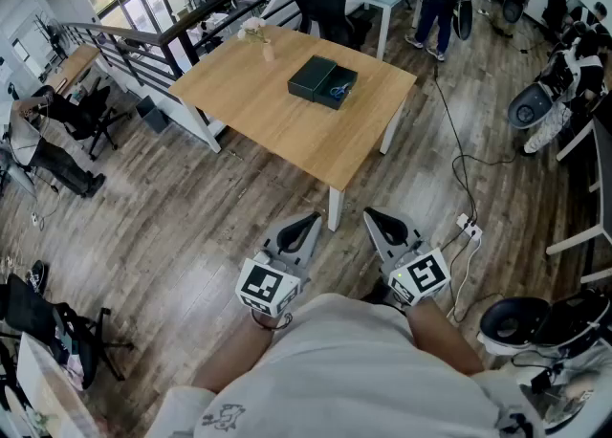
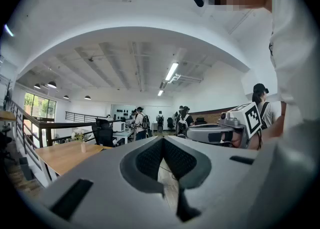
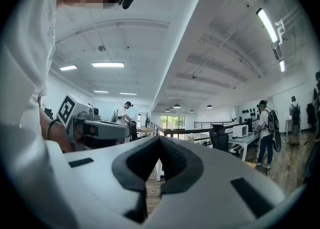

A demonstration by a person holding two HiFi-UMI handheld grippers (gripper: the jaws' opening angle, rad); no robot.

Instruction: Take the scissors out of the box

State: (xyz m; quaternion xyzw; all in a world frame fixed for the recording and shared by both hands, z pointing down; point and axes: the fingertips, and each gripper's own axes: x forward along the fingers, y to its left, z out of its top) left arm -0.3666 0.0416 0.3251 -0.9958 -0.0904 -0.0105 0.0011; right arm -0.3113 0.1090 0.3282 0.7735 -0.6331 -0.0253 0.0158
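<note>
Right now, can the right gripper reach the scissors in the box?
Probably not. The right gripper is held near the body, shut, and the scissors lie in the box on the table, with floor between. Nothing blocks the way.

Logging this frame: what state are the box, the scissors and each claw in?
box: open, sitting on the table
scissors: lying inside the box, untouched
left claw: shut, empty, held level, short of the table
right claw: shut, empty, held level, short of the table
</note>
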